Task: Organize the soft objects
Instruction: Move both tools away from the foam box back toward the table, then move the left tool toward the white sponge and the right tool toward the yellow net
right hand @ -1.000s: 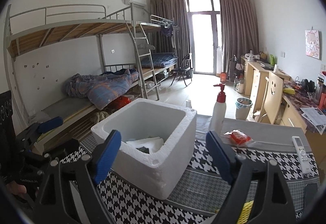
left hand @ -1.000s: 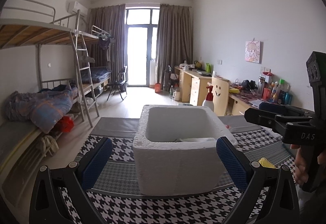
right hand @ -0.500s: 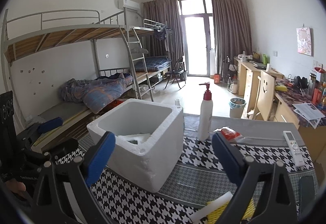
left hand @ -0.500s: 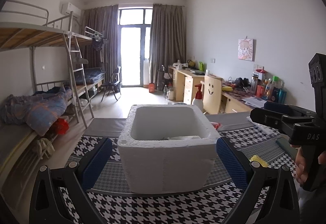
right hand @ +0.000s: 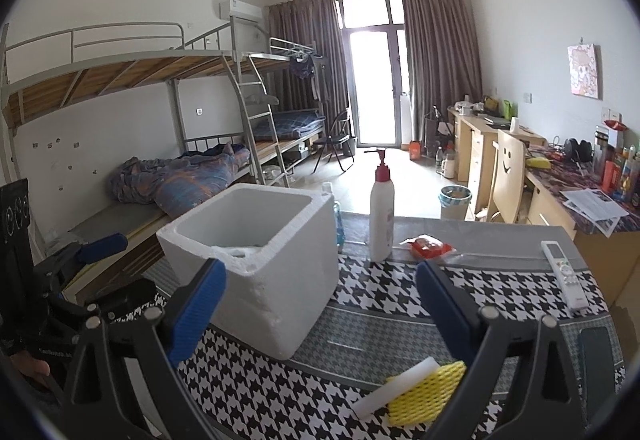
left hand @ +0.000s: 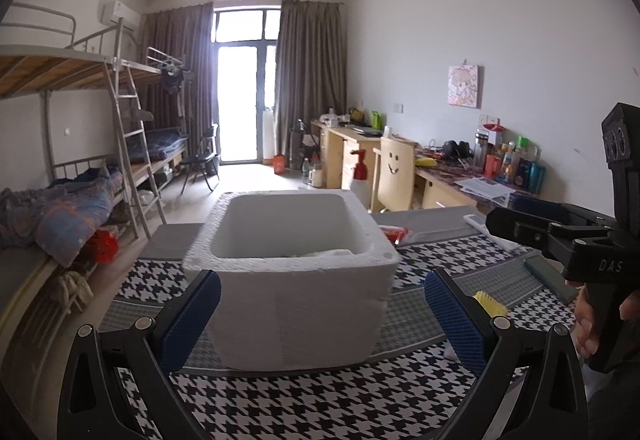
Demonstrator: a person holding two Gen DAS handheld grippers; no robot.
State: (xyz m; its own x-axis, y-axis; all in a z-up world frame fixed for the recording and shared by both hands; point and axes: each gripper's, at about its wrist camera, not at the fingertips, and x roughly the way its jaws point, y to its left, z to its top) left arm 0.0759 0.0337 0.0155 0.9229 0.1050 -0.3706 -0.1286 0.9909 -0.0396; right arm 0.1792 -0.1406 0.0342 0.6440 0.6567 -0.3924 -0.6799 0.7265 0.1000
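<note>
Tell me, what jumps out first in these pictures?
A big white foam box sits in the middle of a black-and-white checked cloth. A tall white pump bottle with a red top stands just behind it, to the right of it in the right view. Near the front edge lies a yellow foam net beside a white foam strip, right below the open right tool.
</note>
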